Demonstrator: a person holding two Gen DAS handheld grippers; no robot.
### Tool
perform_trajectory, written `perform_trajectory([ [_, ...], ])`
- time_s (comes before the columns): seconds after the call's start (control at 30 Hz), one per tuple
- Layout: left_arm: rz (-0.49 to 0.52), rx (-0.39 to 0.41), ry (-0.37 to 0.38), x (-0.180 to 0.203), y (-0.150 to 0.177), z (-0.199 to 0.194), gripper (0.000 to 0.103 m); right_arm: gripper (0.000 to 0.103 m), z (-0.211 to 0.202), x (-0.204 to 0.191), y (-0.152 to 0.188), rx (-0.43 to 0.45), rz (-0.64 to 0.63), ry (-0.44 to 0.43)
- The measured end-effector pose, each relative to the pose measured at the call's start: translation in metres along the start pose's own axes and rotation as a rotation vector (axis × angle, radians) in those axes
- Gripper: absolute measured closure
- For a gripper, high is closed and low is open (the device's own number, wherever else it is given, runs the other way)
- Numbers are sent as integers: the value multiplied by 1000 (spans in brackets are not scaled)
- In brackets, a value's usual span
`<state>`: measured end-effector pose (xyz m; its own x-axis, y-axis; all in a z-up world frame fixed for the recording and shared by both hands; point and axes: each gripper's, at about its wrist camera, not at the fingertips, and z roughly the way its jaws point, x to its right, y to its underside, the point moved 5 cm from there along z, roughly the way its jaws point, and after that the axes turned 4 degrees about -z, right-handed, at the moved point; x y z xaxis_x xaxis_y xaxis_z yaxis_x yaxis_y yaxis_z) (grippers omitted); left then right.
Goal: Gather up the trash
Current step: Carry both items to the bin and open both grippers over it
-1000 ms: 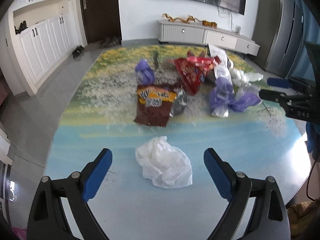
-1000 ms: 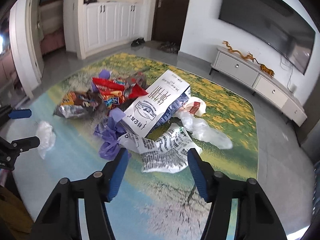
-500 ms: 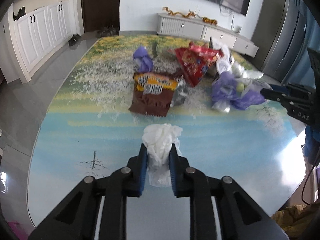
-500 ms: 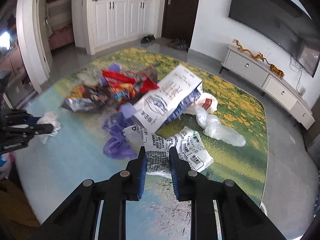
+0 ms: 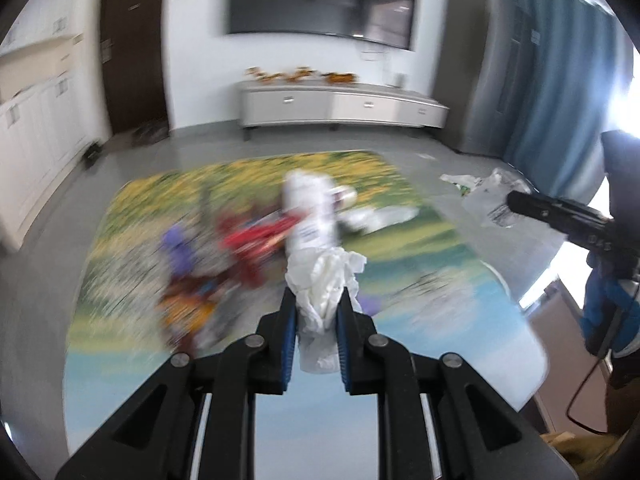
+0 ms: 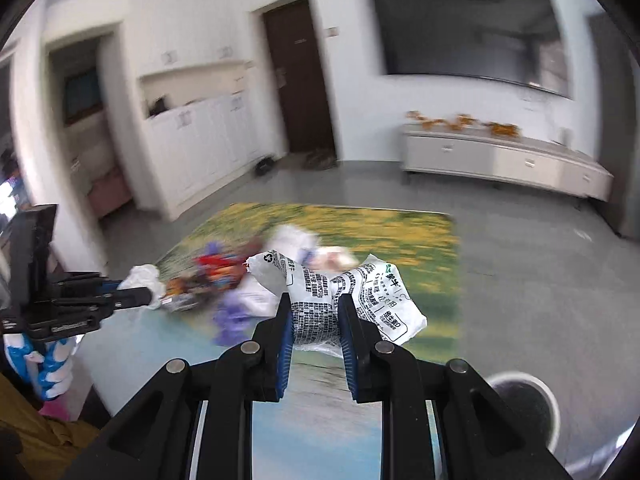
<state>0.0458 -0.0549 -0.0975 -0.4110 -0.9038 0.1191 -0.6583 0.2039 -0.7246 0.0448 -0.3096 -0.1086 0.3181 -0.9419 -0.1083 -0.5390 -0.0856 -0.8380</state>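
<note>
left wrist: crumpled white tissue (image 5: 322, 280) between tongs (image 5: 317, 312)

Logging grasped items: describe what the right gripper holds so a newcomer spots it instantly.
Above the near edge of the landscape-print table, the right gripper pinches a crumpled plastic bag. Unlike the other trash, it is white with dense black print.

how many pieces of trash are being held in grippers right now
2: a crumpled white tissue in the left gripper, and a printed white plastic bag in the right gripper.
</note>
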Motion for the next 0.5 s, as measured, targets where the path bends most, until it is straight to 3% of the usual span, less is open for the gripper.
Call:
perform_trajectory([
  [0.2,120,-55,125,107,-46,52,86,83,-19,108,39,-11,218,134],
  [0.3,191,-86,155,170,-67,92,86,83,-16,155,64,-32,325,166],
  [0.5,252,-172,186,251,-77,171,83,80,1,229,117,-86,523,170],
])
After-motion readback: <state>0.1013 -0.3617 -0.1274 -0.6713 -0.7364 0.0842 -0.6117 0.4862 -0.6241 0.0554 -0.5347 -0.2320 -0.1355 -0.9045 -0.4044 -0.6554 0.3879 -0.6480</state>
